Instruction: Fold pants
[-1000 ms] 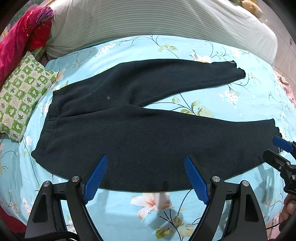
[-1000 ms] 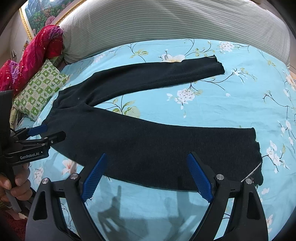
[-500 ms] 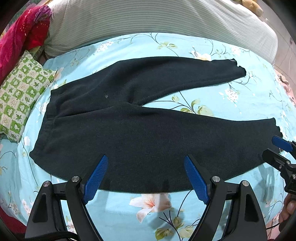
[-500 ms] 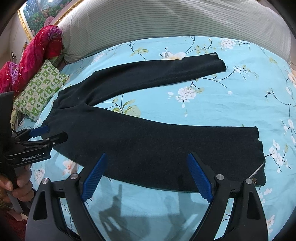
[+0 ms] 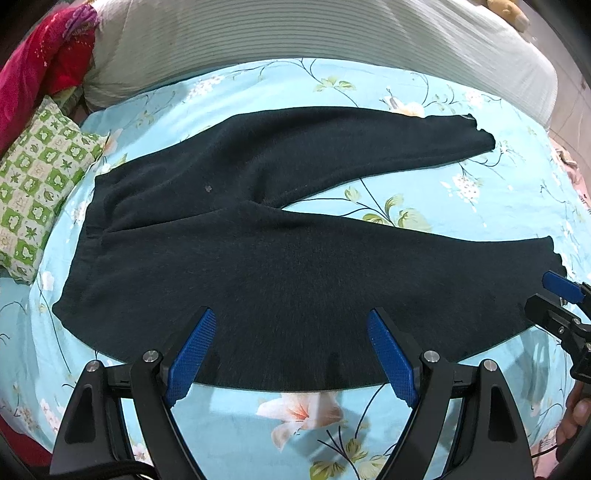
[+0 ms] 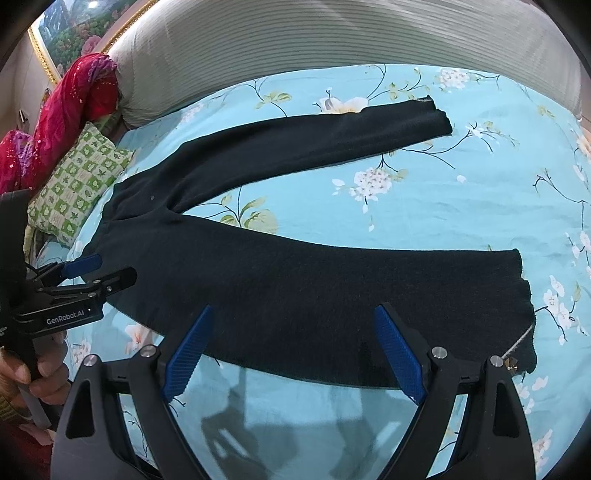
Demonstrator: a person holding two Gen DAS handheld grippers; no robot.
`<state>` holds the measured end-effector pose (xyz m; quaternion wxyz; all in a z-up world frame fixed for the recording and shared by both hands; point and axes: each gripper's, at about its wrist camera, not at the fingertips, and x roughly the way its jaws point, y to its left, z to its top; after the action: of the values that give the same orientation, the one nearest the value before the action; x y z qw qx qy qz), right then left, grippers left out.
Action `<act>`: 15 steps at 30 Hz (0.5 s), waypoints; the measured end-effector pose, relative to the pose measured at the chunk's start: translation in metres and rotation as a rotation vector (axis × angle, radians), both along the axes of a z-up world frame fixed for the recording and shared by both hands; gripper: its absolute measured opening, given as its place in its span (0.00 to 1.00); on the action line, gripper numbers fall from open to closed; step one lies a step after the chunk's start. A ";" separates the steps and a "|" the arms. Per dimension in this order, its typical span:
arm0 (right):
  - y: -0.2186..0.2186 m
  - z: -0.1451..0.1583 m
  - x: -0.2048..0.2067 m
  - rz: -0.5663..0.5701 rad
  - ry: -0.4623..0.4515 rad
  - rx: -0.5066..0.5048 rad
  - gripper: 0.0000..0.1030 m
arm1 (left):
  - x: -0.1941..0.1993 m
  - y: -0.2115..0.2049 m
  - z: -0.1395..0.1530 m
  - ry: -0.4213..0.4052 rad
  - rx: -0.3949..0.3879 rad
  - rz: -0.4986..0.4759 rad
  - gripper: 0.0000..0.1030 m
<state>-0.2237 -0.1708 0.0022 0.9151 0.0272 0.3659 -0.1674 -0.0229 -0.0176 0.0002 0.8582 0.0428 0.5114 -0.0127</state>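
Dark pants (image 5: 280, 258) lie flat on the bed, waist to the left, the two legs spread apart toward the right; they also show in the right wrist view (image 6: 295, 273). My left gripper (image 5: 291, 347) is open and empty, hovering over the near edge of the near leg close to the waist end. My right gripper (image 6: 291, 343) is open and empty over the near edge of the same leg, nearer its cuff (image 6: 524, 295). Each gripper shows at the side of the other's view, the right one (image 5: 554, 299) and the left one (image 6: 99, 269).
The pants lie on a light blue floral sheet (image 5: 461, 192). A green checked pillow (image 5: 40, 188) and a red cloth (image 5: 40, 70) lie at the left. A long striped bolster (image 5: 295, 33) runs along the back.
Both grippers have drifted slightly forward and lower toward the near leg. The pants have not moved.
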 end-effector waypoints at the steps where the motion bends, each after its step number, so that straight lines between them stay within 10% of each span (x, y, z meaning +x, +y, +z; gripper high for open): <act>1: -0.001 0.000 0.001 -0.001 0.000 0.002 0.86 | 0.001 0.000 -0.001 0.003 -0.001 0.000 0.82; 15: -0.031 0.017 0.025 -0.025 0.002 0.038 0.86 | 0.044 -0.002 0.005 0.036 -0.026 -0.076 0.82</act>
<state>-0.1982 -0.2021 0.0196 0.9118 0.0488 0.3697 -0.1719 0.0209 -0.0201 0.0056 0.8482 0.0510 0.5245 -0.0525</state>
